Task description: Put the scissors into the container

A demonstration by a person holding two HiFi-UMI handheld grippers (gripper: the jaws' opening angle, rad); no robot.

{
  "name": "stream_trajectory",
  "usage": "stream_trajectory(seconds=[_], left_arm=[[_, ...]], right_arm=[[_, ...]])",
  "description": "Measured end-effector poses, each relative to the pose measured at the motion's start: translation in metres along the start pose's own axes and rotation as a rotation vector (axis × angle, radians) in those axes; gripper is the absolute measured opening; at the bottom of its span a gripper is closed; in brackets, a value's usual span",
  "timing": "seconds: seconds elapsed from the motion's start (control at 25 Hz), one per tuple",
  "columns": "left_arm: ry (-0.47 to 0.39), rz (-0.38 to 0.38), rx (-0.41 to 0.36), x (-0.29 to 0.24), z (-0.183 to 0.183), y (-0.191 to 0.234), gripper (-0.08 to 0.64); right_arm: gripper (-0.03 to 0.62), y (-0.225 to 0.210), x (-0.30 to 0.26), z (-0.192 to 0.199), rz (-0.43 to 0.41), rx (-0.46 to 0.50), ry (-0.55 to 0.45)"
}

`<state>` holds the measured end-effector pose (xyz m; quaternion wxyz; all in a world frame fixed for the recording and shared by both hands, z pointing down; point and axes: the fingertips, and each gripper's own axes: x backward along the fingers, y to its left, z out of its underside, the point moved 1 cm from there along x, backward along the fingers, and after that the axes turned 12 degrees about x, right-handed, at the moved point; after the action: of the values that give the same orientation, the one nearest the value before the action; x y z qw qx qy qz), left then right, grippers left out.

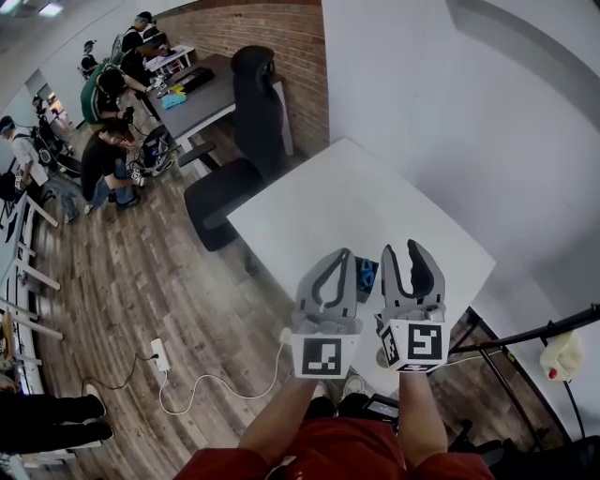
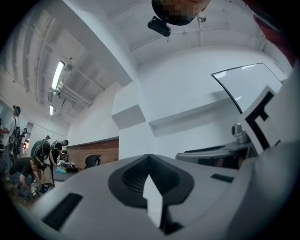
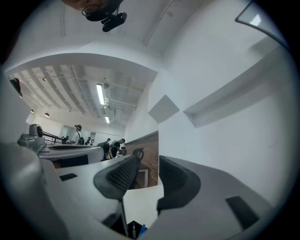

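People (image 1: 105,155): a group stands and crouches over the wooden plank floor (image 1: 141,281), far beyond the table's left edge.
Dark desk (image 1: 202,98): against the red brick wall (image 1: 272,28), well apart from the table.
Black office chair (image 1: 246,131): tall mesh back upright, with its seat just off the table's far left corner.
White power strip (image 1: 160,354): on the floor off the table's near left side, with a white cable looping away from it.
White rectangular table (image 1: 356,197): set cornerwise in the head view, its right edge running along the plain white wall (image 1: 469,122).
Left grey two-jaw gripper (image 1: 344,255) (image 2: 149,158): held over the table's near edge with its marker cube toward the person. The jaws are pressed together at the tips, with only empty space in the loop behind them.
Small dark-and-blue thing (image 1: 367,275) (image 3: 136,230): on the table by its near edge, seen between the two grippers. Most of it is hidden, so I cannot tell scissors from container here. It touches neither gripper.
Right grey two-jaw gripper (image 1: 401,251) (image 3: 149,161): just beside the left one and held the same way. The jaws stand apart, and between them only table top and brick wall show.
Person's forearms (image 1: 281,422): bare, reaching up from a red garment at the bottom of the head view.
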<state>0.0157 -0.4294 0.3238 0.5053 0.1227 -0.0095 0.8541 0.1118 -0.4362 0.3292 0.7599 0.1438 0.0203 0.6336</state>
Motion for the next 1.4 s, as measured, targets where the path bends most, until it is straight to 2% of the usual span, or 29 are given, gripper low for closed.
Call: stream_trajectory(seconds=[0.28, 0.52, 0.88, 1.12, 1.4], left_arm=[[-0.005, 0.005, 0.011, 0.007, -0.013, -0.003, 0.011], [0.005, 0.013, 0.014, 0.008, -0.015, -0.006, 0.011], [-0.037, 0.021, -0.024, 0.01, -0.028, -0.01, 0.011], [-0.04, 0.014, -0.016, 0.013, -0.031, -0.009, 0.011], [-0.042, 0.008, -0.023, 0.014, -0.034, -0.008, 0.011]], right_arm=[[0.158, -0.002, 0.014, -0.033, 0.021, 0.047, -0.062], [0.144, -0.001, 0.021, -0.036, 0.025, 0.073, -0.061], [0.041, -0.004, 0.033, -0.049, 0.07, 0.088, -0.118], [0.011, 0.002, 0.037, -0.053, 0.066, 0.11, -0.135], [0.011, 0.005, 0.036, -0.051, 0.044, 0.105, -0.124]])
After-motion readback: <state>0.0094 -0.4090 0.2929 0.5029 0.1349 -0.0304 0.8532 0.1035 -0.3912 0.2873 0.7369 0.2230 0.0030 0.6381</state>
